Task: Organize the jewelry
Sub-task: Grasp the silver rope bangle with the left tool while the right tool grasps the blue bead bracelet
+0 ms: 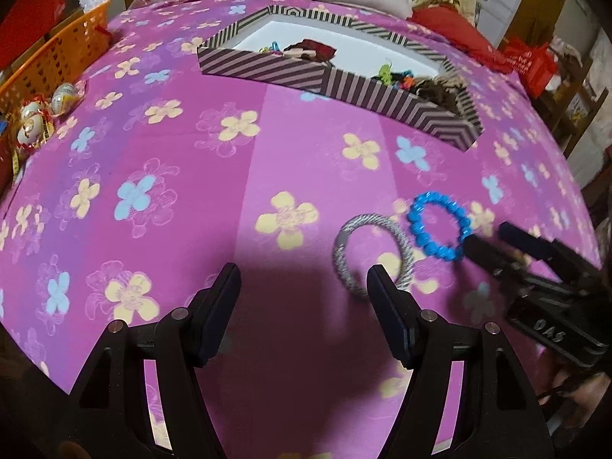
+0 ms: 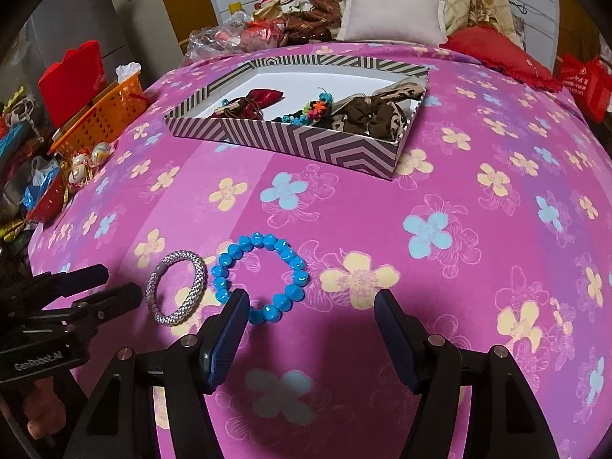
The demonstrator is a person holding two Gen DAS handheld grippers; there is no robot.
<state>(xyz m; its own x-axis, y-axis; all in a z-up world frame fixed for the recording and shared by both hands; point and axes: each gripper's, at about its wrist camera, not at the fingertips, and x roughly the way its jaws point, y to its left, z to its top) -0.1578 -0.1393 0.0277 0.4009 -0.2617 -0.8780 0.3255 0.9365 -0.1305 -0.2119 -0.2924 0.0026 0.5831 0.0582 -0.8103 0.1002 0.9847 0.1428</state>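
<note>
A silver braided bracelet (image 1: 345,237) (image 2: 199,267) and a blue bead bracelet (image 1: 417,222) (image 2: 294,271) lie side by side on the pink flowered bedspread. A striped box (image 1: 264,69) (image 2: 306,145) farther back holds hair ties, scrunchies and other small accessories. My left gripper (image 1: 304,279) is open and empty, just short of the silver bracelet. My right gripper (image 2: 311,302) is open and empty, its left finger (image 2: 229,317) at the near edge of the blue bracelet. Each gripper also shows in the other's view, the right one (image 1: 493,237) and the left one (image 2: 114,283).
An orange basket (image 1: 57,53) (image 2: 103,114) and wrapped egg-shaped sweets (image 1: 34,122) (image 2: 82,160) sit at the left edge of the bed. A white pillow (image 2: 394,15), a red cushion (image 2: 497,49) and bagged clutter (image 2: 244,34) lie behind the box.
</note>
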